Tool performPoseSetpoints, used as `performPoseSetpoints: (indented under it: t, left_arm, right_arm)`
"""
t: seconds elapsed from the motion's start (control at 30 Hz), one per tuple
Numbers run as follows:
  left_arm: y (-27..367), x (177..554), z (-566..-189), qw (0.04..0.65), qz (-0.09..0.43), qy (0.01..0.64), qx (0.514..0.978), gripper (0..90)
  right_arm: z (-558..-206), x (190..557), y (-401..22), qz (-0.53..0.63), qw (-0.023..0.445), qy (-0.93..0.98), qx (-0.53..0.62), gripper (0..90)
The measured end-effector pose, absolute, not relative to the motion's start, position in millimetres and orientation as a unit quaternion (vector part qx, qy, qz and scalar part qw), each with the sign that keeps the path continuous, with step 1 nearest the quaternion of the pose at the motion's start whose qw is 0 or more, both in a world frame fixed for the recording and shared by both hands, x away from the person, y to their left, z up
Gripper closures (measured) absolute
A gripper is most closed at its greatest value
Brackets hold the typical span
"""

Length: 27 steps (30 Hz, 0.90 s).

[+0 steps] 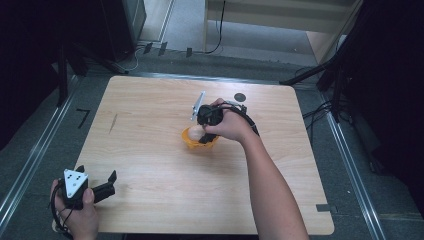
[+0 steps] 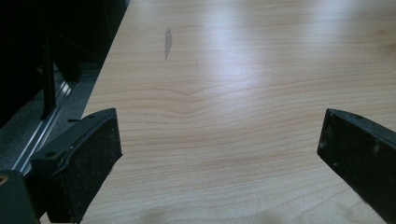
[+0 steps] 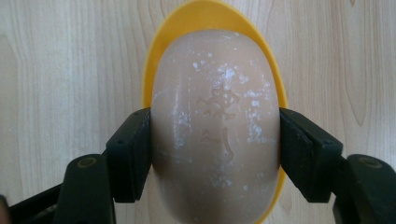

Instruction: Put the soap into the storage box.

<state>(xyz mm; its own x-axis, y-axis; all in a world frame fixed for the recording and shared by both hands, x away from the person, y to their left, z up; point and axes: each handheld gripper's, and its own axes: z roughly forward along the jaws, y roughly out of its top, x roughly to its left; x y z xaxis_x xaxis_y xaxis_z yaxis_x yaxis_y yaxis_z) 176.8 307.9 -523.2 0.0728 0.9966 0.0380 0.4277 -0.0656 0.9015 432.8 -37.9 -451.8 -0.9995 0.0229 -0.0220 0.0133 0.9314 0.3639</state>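
**Right gripper clamped on soap over dish**

Right gripper [image 3: 215, 140] points down, its jaws pressed against both sides of the soap [image 3: 215, 126], a pale oval bar with an embossed mark. Soap sits over the yellow dish [image 3: 205, 18], near the middle of the table [image 1: 150, 150], towards its far edge. Left gripper [image 2: 219, 154] rests at the near left corner, jaws wide, nothing between them.

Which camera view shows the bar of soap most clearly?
The right gripper view is best: the beige bar of soap is close, with its embossed mark visible, clamped by the right gripper over the yellow dish. In the high view the soap is small and partly hidden by the hand.
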Motion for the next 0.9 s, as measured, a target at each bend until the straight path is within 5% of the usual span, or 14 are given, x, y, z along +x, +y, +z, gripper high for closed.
performPoseSetpoints:
  t: [0.4, 0.73, 0.9]
  left_arm:
    - [308, 177, -523, 0.380, 0.374, 0.569, 0.626, 0.0]
    - [307, 177, -523, 0.372, 0.376, 0.568, 0.630, 0.0]
    - [308, 177, -523, 0.375, 0.376, 0.568, 0.629, 0.0]
  right_arm:
    - [-442, 433, -50, 0.218, 0.014, 0.975, 0.042, 29.3]
    - [-445, 420, -84, 0.256, 0.025, 0.960, 0.115, 13.7]
    - [-444, 411, -101, 0.266, 0.019, 0.953, 0.146, 12.7]
